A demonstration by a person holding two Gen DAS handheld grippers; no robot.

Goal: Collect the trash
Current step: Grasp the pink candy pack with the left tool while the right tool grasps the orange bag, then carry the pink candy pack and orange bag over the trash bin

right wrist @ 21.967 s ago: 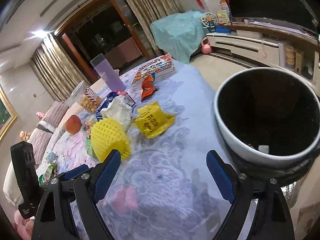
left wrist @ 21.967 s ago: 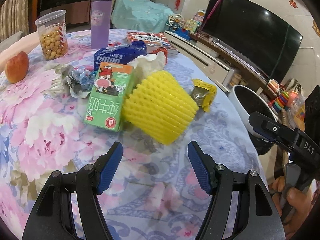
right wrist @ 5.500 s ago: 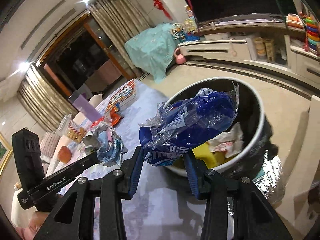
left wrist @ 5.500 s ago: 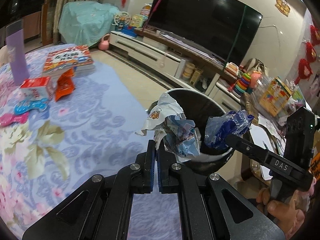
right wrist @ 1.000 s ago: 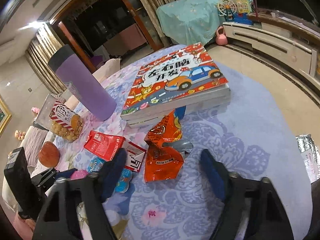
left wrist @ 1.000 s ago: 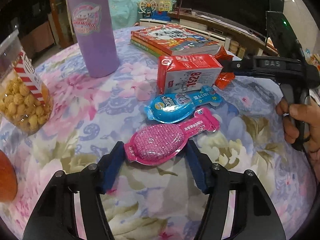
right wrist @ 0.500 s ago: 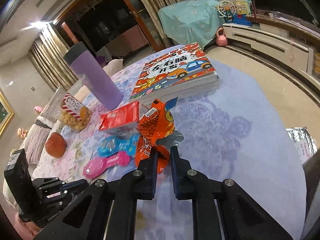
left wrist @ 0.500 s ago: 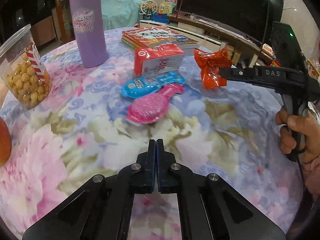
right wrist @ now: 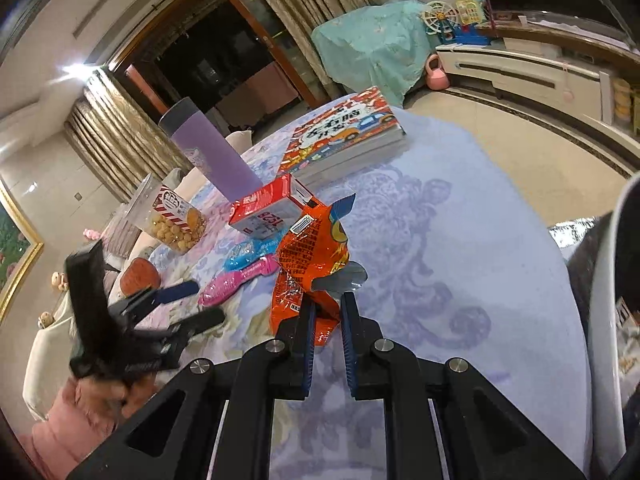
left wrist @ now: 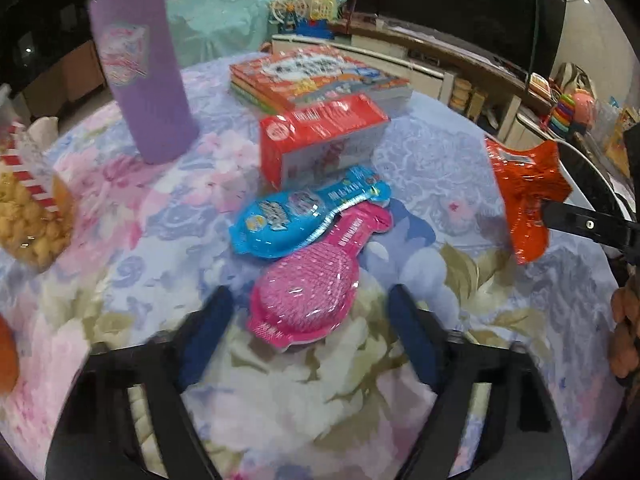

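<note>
TV (left wrist: pixel 460 12) on wall; gold curtains (right wrist: pixel 120 136)

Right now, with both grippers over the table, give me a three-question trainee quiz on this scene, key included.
1. True or false: the right gripper is shut on the orange wrapper.
2. Which pack lies between the open jaws of the left gripper? A) the blue blister pack B) the pink blister pack C) the red carton
3. Fill in: the purple bottle stands ____ on the table.

Key: 1 true; 2 B; 3 upright.
</note>
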